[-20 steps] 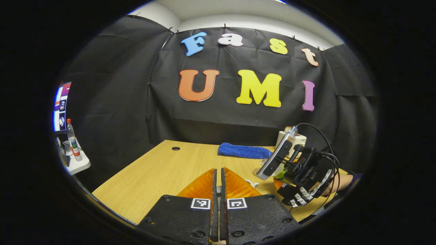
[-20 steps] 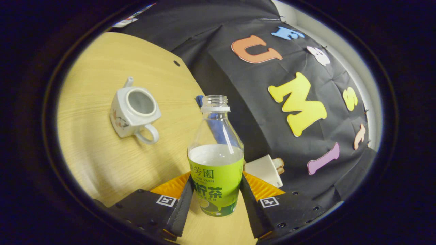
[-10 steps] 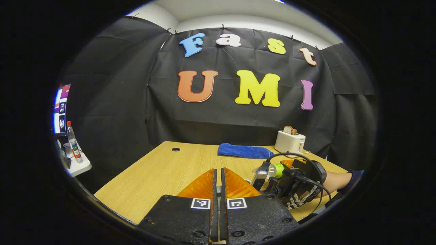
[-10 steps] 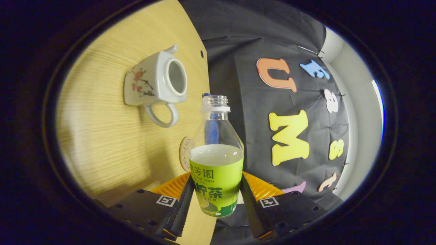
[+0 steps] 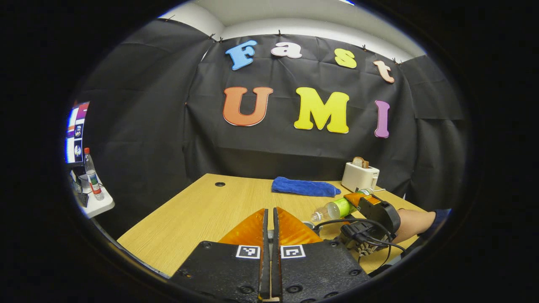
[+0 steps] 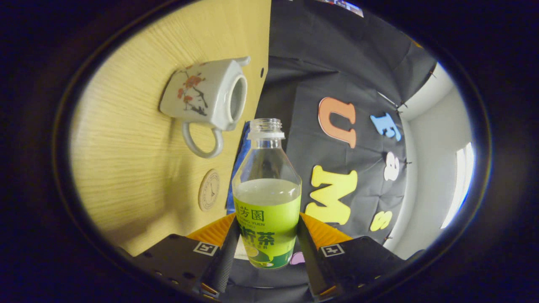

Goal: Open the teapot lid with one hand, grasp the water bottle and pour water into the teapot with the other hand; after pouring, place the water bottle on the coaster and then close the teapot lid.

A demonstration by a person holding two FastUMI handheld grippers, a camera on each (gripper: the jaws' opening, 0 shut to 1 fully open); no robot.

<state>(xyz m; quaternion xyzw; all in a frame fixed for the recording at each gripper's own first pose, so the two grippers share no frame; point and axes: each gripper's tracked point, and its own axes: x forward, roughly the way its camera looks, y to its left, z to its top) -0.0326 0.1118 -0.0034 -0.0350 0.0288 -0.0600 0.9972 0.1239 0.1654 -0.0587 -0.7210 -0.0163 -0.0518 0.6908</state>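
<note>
Right gripper (image 6: pixel 264 248) clamped on bottle (image 6: pixel 267 202) — tipped toward lidless teapot (image 6: pixel 206 94) at 11 o'clock, for pouring; left gripper (image 5: pixel 270 252) together.

Blue towel (image 5: pixel 305 187) on wooden table (image 5: pixel 198 214), white toaster (image 5: pixel 359 176) beside it

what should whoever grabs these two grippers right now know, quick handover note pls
Right gripper: shut on the water bottle, cap off, tipped toward the teapot; no water leaving it yet.
Left gripper: fingers together; whether they pinch the lid can't be told.
Teapot sits lidless on the table, coaster bare beside it.
Done: lid off, bottle grasped.
Left: pour, set bottle on coaster, close lid.
</note>
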